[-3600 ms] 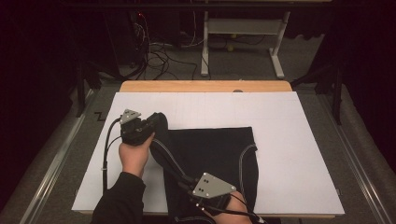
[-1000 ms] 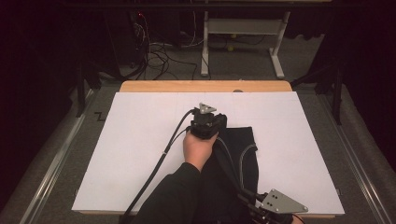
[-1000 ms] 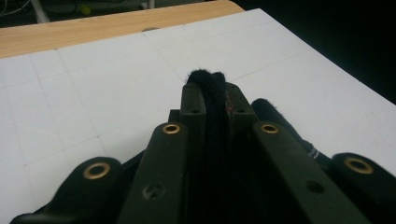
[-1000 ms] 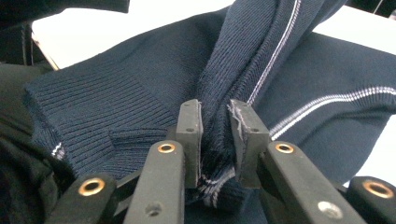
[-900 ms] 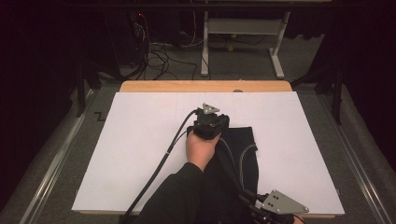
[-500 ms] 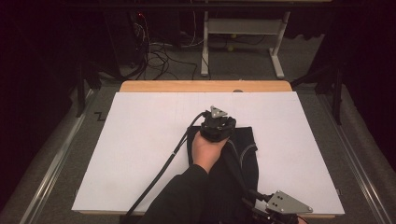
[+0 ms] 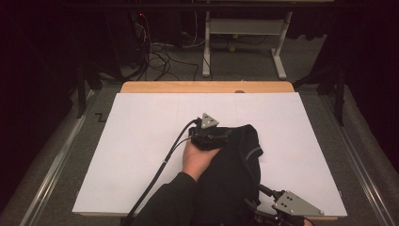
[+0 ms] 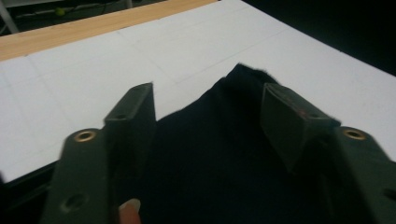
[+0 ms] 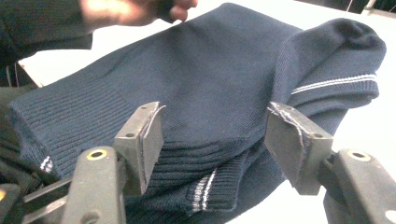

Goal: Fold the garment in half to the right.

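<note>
Navy sweater (image 7: pixel 235 160) is draped under left gripper (image 8: pixel 208 109), jaws apart; right gripper (image 9: pixel 215 135) jaws also apart at 5 o'clock. Fold could be undone if dragged.

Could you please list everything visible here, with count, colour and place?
sweater: one, dark navy with white stripes, folded at the near right of the sheet
white sheet: one, covering the tabletop
wooden table: one, its light brown far edge showing
white desk frame: one, on the floor beyond
cables: several, dark, on the floor beyond
left hand-held gripper: one, black, open over the sweater
right hand-held gripper: one, black, open at the sweater's near edge
</note>
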Tool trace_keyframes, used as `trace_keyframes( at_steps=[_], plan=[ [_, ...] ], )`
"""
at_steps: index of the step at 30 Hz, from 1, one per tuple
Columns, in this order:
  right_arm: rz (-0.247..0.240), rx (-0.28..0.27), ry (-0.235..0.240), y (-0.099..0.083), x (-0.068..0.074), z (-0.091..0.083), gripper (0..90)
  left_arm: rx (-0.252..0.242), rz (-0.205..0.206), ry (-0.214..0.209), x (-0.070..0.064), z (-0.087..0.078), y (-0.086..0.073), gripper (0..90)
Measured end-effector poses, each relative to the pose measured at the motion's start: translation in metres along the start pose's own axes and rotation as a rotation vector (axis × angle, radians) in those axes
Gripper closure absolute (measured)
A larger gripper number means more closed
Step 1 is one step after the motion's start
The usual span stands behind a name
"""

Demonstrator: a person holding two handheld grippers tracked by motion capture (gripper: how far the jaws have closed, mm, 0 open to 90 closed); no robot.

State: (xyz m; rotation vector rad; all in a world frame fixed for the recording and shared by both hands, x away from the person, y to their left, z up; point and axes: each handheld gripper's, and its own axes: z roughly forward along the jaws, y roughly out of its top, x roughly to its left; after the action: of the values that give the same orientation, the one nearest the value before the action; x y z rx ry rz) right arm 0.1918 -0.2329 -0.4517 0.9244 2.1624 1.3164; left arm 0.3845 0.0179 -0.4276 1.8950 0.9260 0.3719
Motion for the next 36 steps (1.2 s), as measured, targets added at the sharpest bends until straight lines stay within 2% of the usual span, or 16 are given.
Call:
trace_keyframes(
  at_steps=[3,7,10,13,17,20,29,31,36],
  plan=[
    [0.011,-0.012,-0.005,0.001,-0.001,-0.001,36.9,0.007,0.001,-0.003,0.006,-0.011,-0.009,26.4],
    [0.014,-0.017,-0.012,0.002,-0.002,-0.002,36.8,-0.01,0.006,-0.01,0.015,-0.03,-0.019,21.8],
    [0.018,-0.015,-0.016,0.002,-0.003,-0.001,36.9,-0.014,-0.006,-0.02,0.023,-0.045,-0.028,18.7],
    [0.024,-0.019,-0.02,0.003,-0.004,-0.001,37.0,-0.02,-0.007,-0.007,0.033,-0.061,-0.039,17.2],
    [0.026,-0.01,-0.027,0.003,-0.005,0.001,37.3,-0.03,-0.006,0.041,0.045,-0.083,-0.055,16.5],
    [0.027,-0.008,-0.028,0.003,-0.005,0.002,37.4,-0.028,-0.003,0.059,0.053,-0.099,-0.066,14.5],
    [0.032,-0.007,-0.03,0.006,-0.006,0.007,37.4,-0.042,-0.064,0.063,0.086,-0.147,-0.103,11.7],
    [0.031,-0.002,-0.029,0.006,-0.006,0.01,37.3,-0.046,-0.075,0.074,0.091,-0.154,-0.11,11.6],
    [0.033,-0.001,-0.029,0.01,-0.009,0.017,37.4,-0.049,-0.094,0.082,0.1,-0.166,-0.124,5.1]
  ],
)
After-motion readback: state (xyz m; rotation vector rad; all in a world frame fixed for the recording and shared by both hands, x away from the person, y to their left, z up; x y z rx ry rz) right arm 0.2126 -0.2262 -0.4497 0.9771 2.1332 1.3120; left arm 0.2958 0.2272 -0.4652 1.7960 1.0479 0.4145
